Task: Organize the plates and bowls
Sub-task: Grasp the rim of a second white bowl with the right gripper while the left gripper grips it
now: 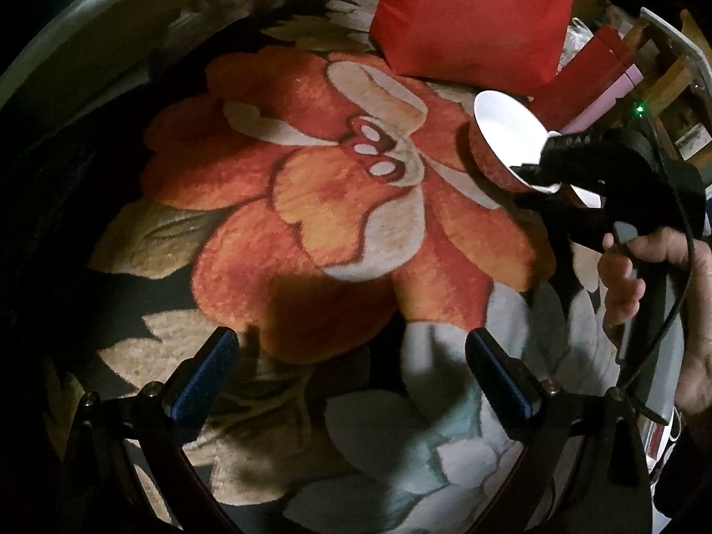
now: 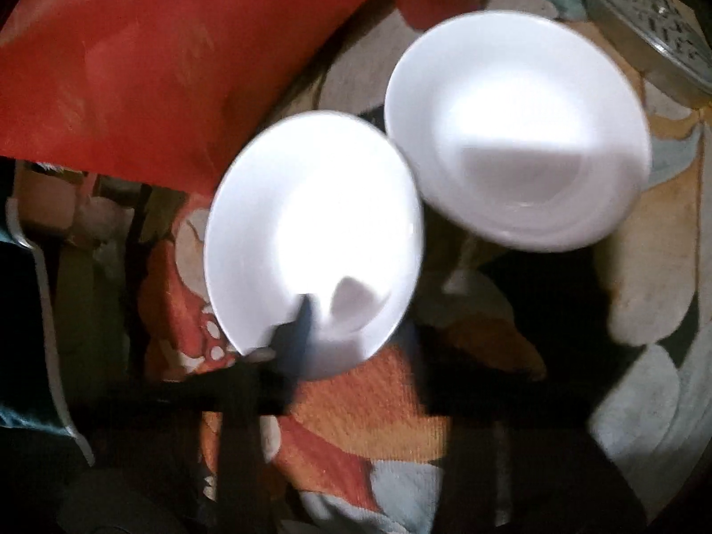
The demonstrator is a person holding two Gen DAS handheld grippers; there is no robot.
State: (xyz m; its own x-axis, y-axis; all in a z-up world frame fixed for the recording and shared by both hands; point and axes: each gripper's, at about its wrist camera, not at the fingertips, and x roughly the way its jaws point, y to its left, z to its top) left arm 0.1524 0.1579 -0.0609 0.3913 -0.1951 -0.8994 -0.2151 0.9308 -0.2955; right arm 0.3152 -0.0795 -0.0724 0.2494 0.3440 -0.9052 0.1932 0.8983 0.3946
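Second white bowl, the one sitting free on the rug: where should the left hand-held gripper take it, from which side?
Take the free bowl at its rim, one finger inside, one outside, coming from above. It sits upright, mouth open. Use the rim arc away from the held bowl, which nearly touches its near-left edge.

The left wrist view looks down from well above the floral rug (image 1: 311, 204), with the red bag (image 1: 471, 13) at the upper right of the frame. The right wrist view sits much nearer (and blurred), facing two white bowls: one (image 2: 311, 240) at centre, another (image 2: 516, 133) upper right. Both views share rug, bag and the held bowl.
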